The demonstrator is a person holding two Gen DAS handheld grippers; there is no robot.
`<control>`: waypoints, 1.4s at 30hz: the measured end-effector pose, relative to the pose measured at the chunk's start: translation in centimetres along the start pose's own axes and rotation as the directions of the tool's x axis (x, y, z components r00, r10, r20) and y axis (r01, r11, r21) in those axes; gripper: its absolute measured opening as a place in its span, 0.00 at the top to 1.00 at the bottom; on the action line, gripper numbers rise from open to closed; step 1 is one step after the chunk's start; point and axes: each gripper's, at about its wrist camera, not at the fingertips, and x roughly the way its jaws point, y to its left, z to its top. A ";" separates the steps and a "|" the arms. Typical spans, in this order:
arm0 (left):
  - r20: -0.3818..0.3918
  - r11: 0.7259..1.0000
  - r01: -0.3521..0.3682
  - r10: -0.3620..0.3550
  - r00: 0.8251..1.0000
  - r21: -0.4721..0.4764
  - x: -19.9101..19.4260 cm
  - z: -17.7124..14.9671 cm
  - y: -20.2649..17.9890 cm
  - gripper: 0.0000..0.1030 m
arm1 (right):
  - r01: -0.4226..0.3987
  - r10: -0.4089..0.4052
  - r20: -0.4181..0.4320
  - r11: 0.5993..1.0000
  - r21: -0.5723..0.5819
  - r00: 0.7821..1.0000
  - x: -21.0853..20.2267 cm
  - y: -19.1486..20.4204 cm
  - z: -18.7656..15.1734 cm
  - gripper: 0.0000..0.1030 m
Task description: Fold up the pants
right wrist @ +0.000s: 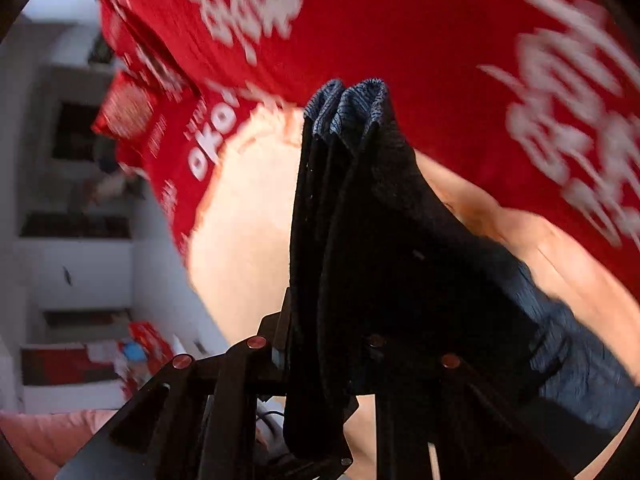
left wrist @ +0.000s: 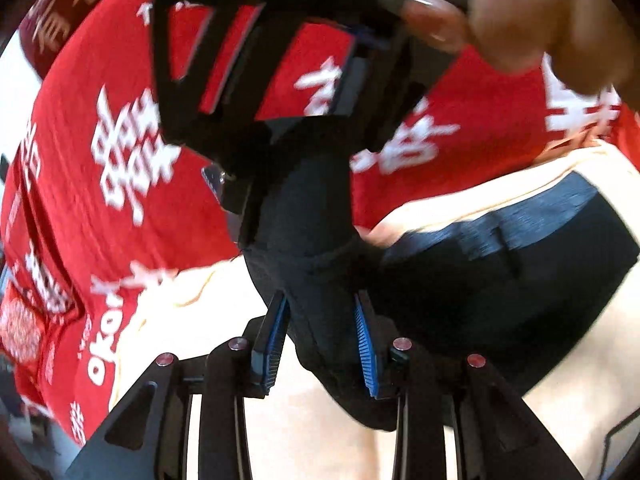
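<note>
A: What does the right wrist camera show?

B: Dark navy, finely woven fabric pants (right wrist: 376, 240), bunched into several layers, rise straight up the middle. Their folded edge at the top shows a lighter blue weave.

A: And the gripper?

B: The black two-finger right gripper (right wrist: 320, 360) sits at the foot of the pants, its jaws clamped on the cloth, which hides the fingertips.

A: What surrounds the pants?

B: Behind and above them spreads a red cloth printed with white characters (right wrist: 400, 32), blurred. Beneath the pants lies a pale cream surface (right wrist: 248, 216). Far left of the pants stand white shelves (right wrist: 76, 264), blurred.
</note>
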 end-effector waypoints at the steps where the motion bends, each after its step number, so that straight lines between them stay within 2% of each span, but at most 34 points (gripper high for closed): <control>1: 0.012 1.000 0.013 -0.013 1.000 0.014 -0.9 0.8 -1.2 0.68 | -0.010 0.010 0.022 1.000 0.010 1.000 -1.6 -0.9 -0.4 0.83; 7: 0.042 0.989 0.119 -0.123 0.992 0.094 -4.4 4.2 -8.7 0.68 | -0.068 0.041 0.206 0.990 0.126 0.978 -10.0 -7.9 -7.7 0.82; 11: 0.028 0.968 0.184 -0.192 0.981 0.170 -5.5 5.3 -15.5 0.68 | -0.097 0.034 0.272 0.970 0.223 0.962 -13.0 -13.4 -12.7 0.83; 14: -0.008 0.950 0.219 -0.223 0.975 0.224 -5.3 4.9 -20.5 0.68 | -0.109 0.018 0.298 0.950 0.292 0.955 -13.3 -17.3 -16.4 0.83; 17: -0.044 0.934 0.222 -0.219 0.975 0.281 -4.4 3.8 -25.1 0.68 | -0.123 0.004 0.318 0.927 0.354 0.948 -12.4 -21.3 -19.2 0.83; 22: -0.137 0.917 0.224 -0.188 0.973 0.329 -1.3 2.3 -29.1 0.68 | -0.139 -0.009 0.319 0.887 0.439 0.948 -10.9 -26.6 -21.6 0.83; 23: -0.142 0.915 0.214 -0.175 0.974 0.342 -1.1 2.1 -29.2 0.64 | -0.159 0.006 0.324 0.880 0.448 0.946 -10.5 -27.2 -21.8 0.83; 24: -0.145 0.912 0.206 -0.164 0.976 0.355 -0.9 2.2 -28.9 0.53 | -0.164 0.009 0.326 0.877 0.451 0.945 -10.3 -27.3 -21.8 0.83; 26: -0.146 0.912 0.183 -0.138 0.980 0.366 -1.0 1.9 -28.6 0.36 | -0.158 0.004 0.323 0.876 0.455 0.947 -10.0 -27.3 -21.9 0.82; 29: -0.155 0.905 0.183 -0.133 0.979 0.384 -1.6 1.4 -27.3 0.35 | -0.144 -0.011 0.318 0.878 0.457 0.948 -10.0 -27.1 -21.6 0.82; 32: -0.186 0.914 0.211 -0.153 0.971 0.348 -2.2 1.3 -25.1 0.35 | -0.089 -0.055 0.298 0.889 0.449 0.953 -10.3 -26.8 -21.9 0.82; 35: -0.222 0.944 0.230 -0.178 0.959 0.235 -2.3 1.8 -22.0 0.20 | 0.029 -0.154 0.252 0.898 0.438 0.955 -10.1 -26.0 -21.9 0.79; 37: -0.235 0.960 0.231 -0.192 0.953 0.155 -2.1 2.1 -19.9 0.20 | 0.096 -0.211 0.230 0.899 0.427 0.950 -9.8 -25.7 -22.2 0.78; 40: -0.268 0.978 0.196 -0.170 0.948 0.074 -1.2 2.0 -17.1 0.20 | 0.179 -0.287 0.209 0.889 0.421 0.935 -9.2 -24.9 -22.0 0.78; 42: -0.330 0.981 0.193 -0.185 0.926 -0.009 0.0 1.6 -15.2 0.20 | 0.202 -0.314 0.203 0.878 0.434 0.927 -9.3 -24.8 -22.2 0.77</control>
